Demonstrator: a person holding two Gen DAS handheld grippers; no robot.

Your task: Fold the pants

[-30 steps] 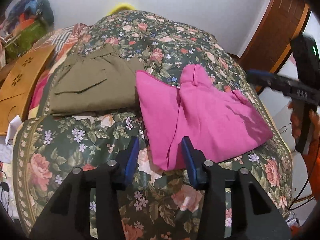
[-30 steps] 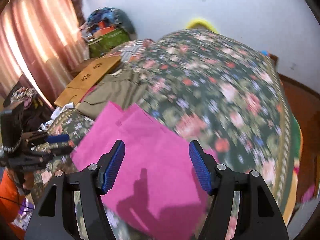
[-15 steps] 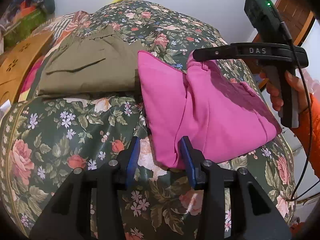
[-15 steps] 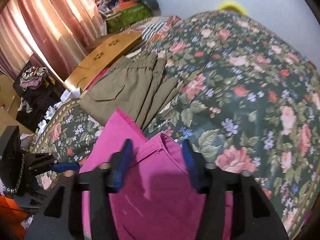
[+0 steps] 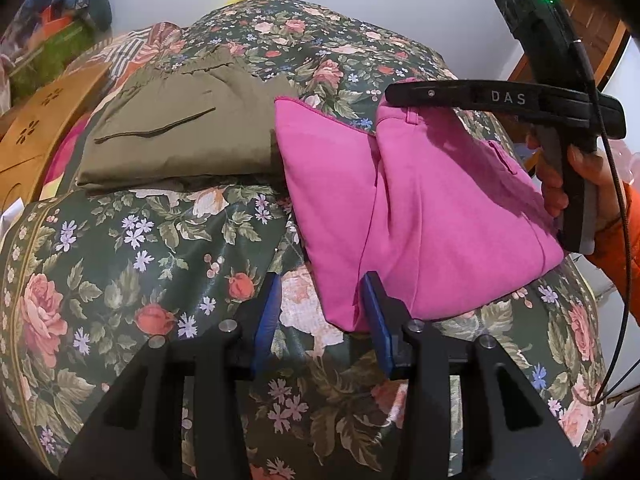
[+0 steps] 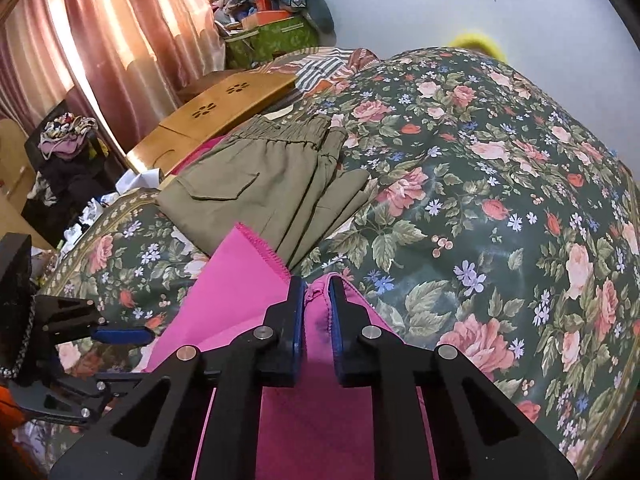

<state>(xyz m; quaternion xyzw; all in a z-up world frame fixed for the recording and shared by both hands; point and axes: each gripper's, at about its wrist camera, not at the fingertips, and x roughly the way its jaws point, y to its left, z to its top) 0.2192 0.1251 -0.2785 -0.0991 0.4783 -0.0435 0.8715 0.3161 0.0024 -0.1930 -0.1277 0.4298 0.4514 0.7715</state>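
Observation:
Pink pants (image 5: pixel 420 208) lie partly folded on the floral bedspread (image 5: pixel 132 264). My left gripper (image 5: pixel 320 316) is open, its blue pads on either side of the pants' near folded corner. My right gripper (image 6: pixel 316 316) is shut on the pink waistband (image 6: pixel 318 300) at the far end; it also shows in the left wrist view (image 5: pixel 392 94), reaching in from the right. The pink pants (image 6: pixel 240 304) spread below it, and my left gripper (image 6: pixel 120 336) shows at the left edge.
Folded olive pants (image 5: pixel 180 136) lie just left of the pink ones, also in the right wrist view (image 6: pixel 264 188). A wooden lap table (image 6: pixel 216 112), a green box (image 6: pixel 268 40) and curtains (image 6: pixel 80 52) stand beyond the bed's left side.
My right gripper swung over the pants to the waistband and closed on it. My left gripper edged closer to the near corner and stayed open.

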